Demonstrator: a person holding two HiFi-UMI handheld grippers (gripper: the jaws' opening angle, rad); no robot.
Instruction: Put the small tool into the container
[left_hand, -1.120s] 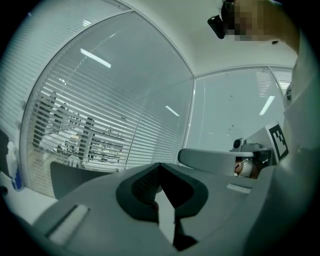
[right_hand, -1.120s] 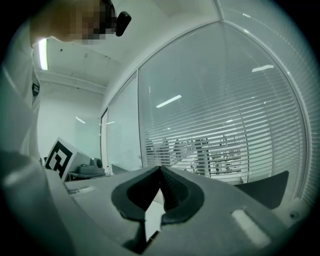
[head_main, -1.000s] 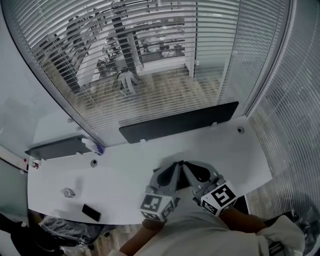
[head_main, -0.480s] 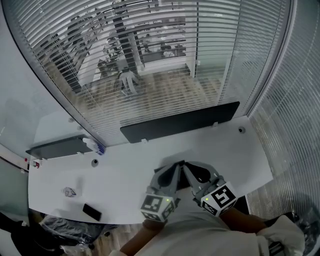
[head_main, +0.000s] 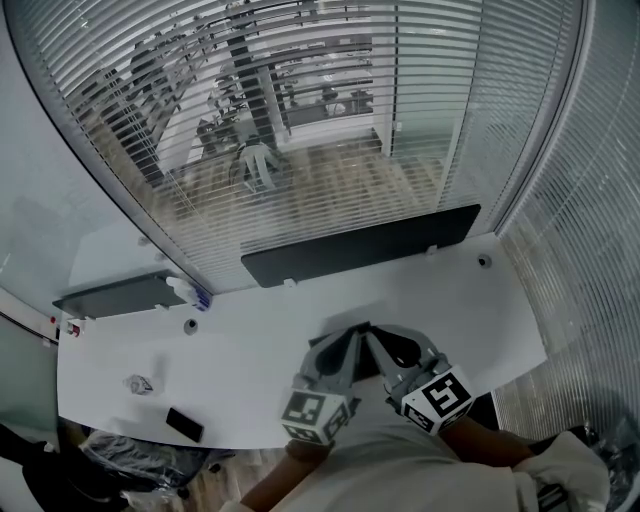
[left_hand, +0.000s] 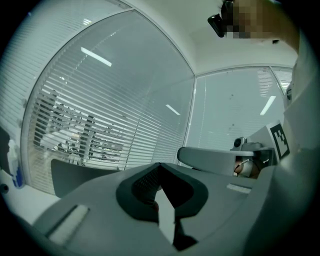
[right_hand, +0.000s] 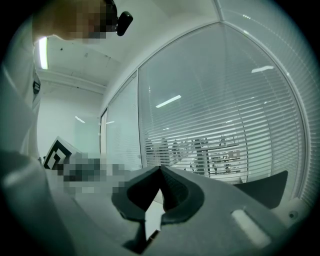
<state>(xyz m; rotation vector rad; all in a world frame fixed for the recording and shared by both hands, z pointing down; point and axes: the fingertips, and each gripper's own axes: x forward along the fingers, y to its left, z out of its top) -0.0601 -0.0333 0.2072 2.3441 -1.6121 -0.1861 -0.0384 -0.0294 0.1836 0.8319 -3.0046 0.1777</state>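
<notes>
Left gripper (head_main: 352, 334) and right gripper (head_main: 374, 335) (tips nearly touching each other) hover over the white table (head_main: 250, 350), jaws closed, empty.

Matt, smooth white table (head_main: 250, 365); glossy glass wall (head_main: 300, 150).

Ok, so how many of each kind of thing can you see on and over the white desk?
Grippers: 2, the left gripper and the right gripper
Dark screens: 2
Round desk holes: 2
Bottle: 1
Flat black thing: 1
Small clear thing: 1
Total: 9
</notes>
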